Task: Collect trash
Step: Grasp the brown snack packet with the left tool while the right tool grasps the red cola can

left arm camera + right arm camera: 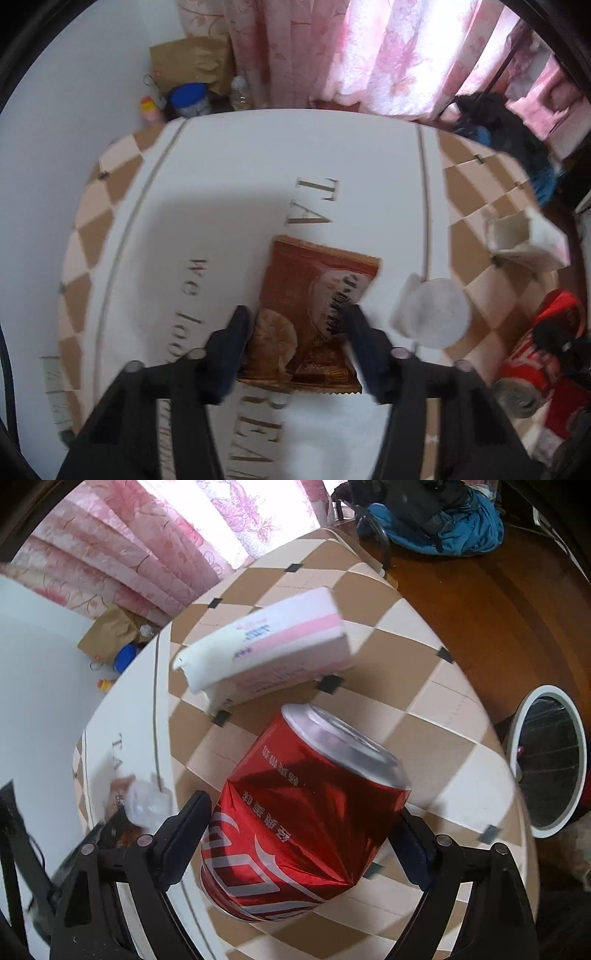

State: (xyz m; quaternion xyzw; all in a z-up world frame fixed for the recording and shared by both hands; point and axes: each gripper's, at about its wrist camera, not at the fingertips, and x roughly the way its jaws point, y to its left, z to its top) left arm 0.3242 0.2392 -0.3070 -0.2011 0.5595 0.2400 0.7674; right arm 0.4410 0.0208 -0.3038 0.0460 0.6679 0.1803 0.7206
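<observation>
A: Trash status: dented red aluminium soda can (306, 812) sits between the right gripper (299, 834) fingers, both pads against its sides, clenched on it. Can is tilted, silver top pointing away from the camera, over the checkered part of the table.

B: Left side?

A: Left gripper (295, 332) is spread wide over a flat brown foil snack wrapper (314, 317) lying on the white centre of the tablecloth (229, 166). Fingers straddle the wrapper's near half. Not closed on it. Frame is blurred, can't tell if the tips touch the cloth.

B: Other trash?

A: Clear crumpled plastic cup (432, 314) on its side just right of the wrapper. White and pink cardboard box (269, 646), open end torn, lies beyond the can on the brown-and-cream checks.

B: Bin?

A: Round white-rimmed waste bin (546, 760) with a black liner on the wooden floor, right of the table edge.
</observation>
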